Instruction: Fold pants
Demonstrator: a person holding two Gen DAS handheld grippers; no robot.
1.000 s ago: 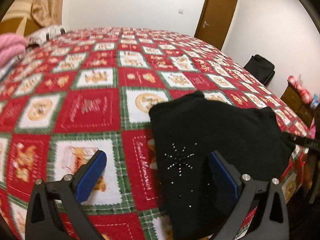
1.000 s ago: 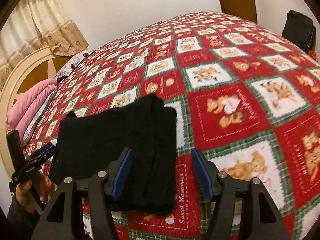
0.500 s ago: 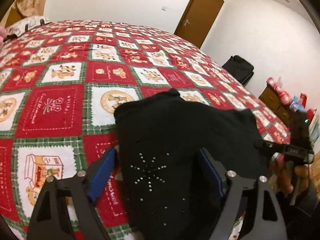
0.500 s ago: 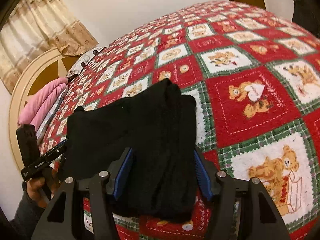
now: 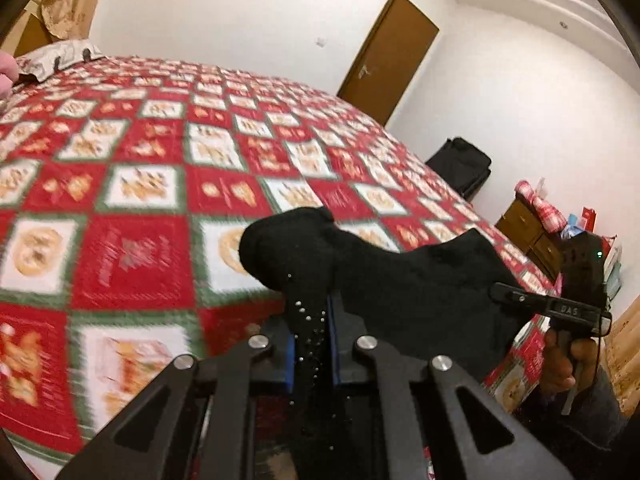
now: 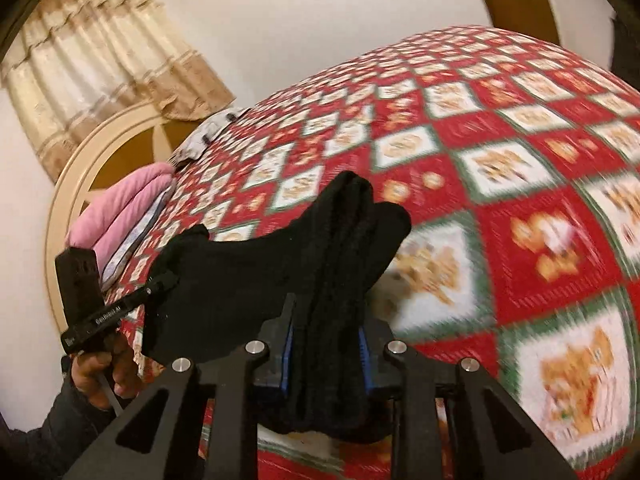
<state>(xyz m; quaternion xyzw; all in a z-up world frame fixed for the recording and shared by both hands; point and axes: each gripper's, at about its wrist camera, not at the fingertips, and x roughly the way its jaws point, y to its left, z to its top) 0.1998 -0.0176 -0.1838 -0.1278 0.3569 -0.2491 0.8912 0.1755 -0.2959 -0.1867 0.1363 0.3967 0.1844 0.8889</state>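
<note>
The folded black pants (image 5: 404, 280) with small silver studs hang between both grippers, lifted off the red patchwork bedspread (image 5: 132, 256). My left gripper (image 5: 311, 344) is shut on one end of the pants. My right gripper (image 6: 325, 354) is shut on the other end of the pants (image 6: 256, 272), where the fabric bunches thickly between the blue pads. Each view shows the other gripper at the pants' far corner, held by a hand.
A brown door (image 5: 386, 56) and a black bag (image 5: 460, 166) stand past the bed's far side. A wooden dresser (image 5: 528, 232) with clutter is at right. Pink bedding (image 6: 120, 216), a round headboard (image 6: 80, 176) and curtains (image 6: 100, 60) are at the bed's head.
Both grippers closed on the ends of the pants, which lay flat before, and lifted them off the bedspread. Both cameras tilted upward; the views are motion-blurred.
</note>
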